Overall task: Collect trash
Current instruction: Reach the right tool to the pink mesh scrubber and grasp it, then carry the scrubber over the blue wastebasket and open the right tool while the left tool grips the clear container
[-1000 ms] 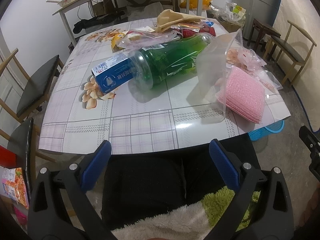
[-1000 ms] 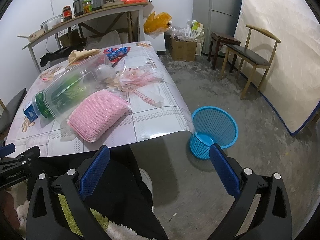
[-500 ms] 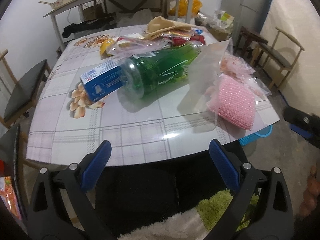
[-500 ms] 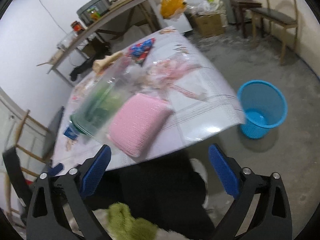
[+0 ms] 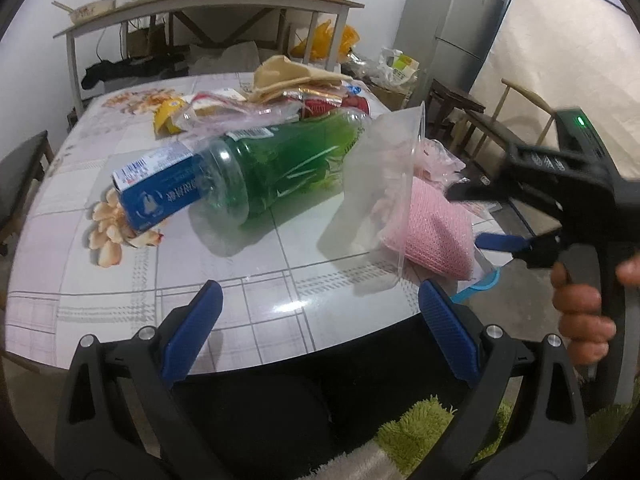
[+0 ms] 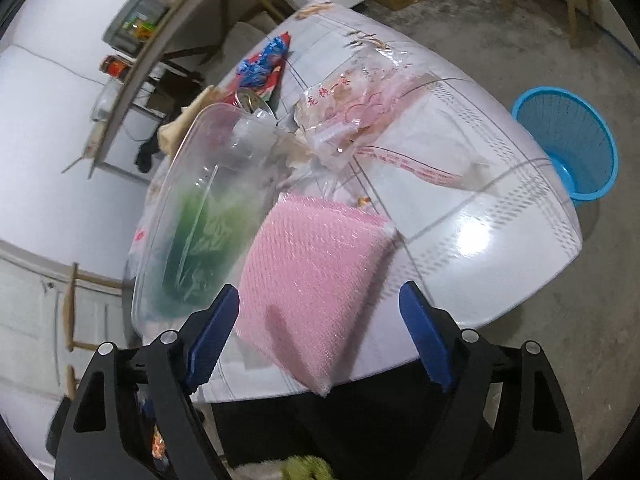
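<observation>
- Left gripper (image 5: 320, 326): fingers (image 5: 192, 334) wide apart, holding nothing, hovering at the near edge of the tabletop (image 5: 224, 280).
- Right gripper (image 6: 320, 334): fingers (image 6: 212, 330) wide apart, nothing clamped, positioned over the pink sponge pack (image 6: 316, 280) at the near corner of the tabletop. No contact visible.
- The right gripper also shows in the left view, coming in from the right, hand (image 5: 580, 312) on its handle.
- Trash on the tabletop: green bottle (image 5: 280, 168) on its side mid-table, blue carton (image 5: 160, 192) touching its base end.
- Clear plastic tray (image 5: 380, 184) tilted up between the bottle and the sponge pack, leaning on both.
- Crumpled clear wrappers (image 6: 360, 112) just behind the sponge pack; more wrappers and a tan cloth (image 5: 288, 76) at the far end.
- Blue bin (image 6: 568, 140) on the floor beside the right corner of the tabletop.
</observation>
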`<act>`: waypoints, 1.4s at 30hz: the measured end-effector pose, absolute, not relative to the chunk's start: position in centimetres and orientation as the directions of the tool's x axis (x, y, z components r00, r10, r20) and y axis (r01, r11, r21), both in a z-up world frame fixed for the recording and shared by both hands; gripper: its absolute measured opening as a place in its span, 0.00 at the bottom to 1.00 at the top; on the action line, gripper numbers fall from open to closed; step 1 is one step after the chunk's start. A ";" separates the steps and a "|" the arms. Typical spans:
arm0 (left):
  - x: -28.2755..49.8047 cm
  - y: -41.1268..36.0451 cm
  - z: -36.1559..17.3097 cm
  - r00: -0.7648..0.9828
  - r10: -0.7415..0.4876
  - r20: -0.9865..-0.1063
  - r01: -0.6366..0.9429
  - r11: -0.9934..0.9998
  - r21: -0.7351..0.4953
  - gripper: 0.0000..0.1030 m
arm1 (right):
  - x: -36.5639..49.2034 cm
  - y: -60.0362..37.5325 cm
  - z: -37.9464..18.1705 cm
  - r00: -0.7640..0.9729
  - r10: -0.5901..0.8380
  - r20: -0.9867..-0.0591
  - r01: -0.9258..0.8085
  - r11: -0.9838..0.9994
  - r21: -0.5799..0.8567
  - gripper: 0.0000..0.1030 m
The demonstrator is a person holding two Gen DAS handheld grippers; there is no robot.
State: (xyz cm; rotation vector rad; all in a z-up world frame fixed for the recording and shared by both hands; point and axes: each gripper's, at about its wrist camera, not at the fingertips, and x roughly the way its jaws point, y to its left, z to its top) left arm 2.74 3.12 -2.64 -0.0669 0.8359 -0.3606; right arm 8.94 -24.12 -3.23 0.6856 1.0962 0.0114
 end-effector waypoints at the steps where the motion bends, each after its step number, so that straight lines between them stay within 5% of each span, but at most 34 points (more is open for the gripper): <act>1: 2.9 3.2 -2.9 0.606 -0.344 -0.717 0.286 0.936 -0.206 0.92 | 9.5 -23.5 -3.0 0.471 0.316 -0.824 0.324 0.806 0.495 0.85; 10: 4.0 4.5 -3.4 0.599 -0.348 -0.721 0.267 0.936 -0.229 0.92 | 12.7 -19.2 -3.6 0.419 0.127 -0.899 0.296 0.917 0.267 0.87; 24: 6.2 1.7 3.1 0.703 -0.417 -0.576 0.405 0.901 -0.157 0.91 | 8.8 -23.2 -3.1 0.494 0.223 -0.840 0.236 0.896 0.376 0.78; 28: 7.2 -1.1 3.3 0.666 -0.429 -0.610 0.454 0.882 -0.125 0.67 | 7.6 -24.2 -3.1 0.518 0.254 -0.817 0.225 0.881 0.417 0.78; 34: 9.2 -5.7 1.6 0.673 -0.264 -0.691 0.461 0.880 0.112 0.33 | 6.6 -26.0 -3.6 0.536 0.290 -0.793 0.220 0.859 0.463 0.78; 39: 8.5 -7.8 1.1 0.757 -0.099 -0.646 0.399 0.853 0.337 0.11 | 6.3 -27.2 -4.1 0.545 0.312 -0.778 0.215 0.845 0.489 0.78; 42: 7.5 -8.2 1.1 0.784 -0.065 -0.617 0.381 0.835 0.397 0.08 | 6.2 -27.5 -4.2 0.551 0.325 -0.769 0.203 0.841 0.501 0.78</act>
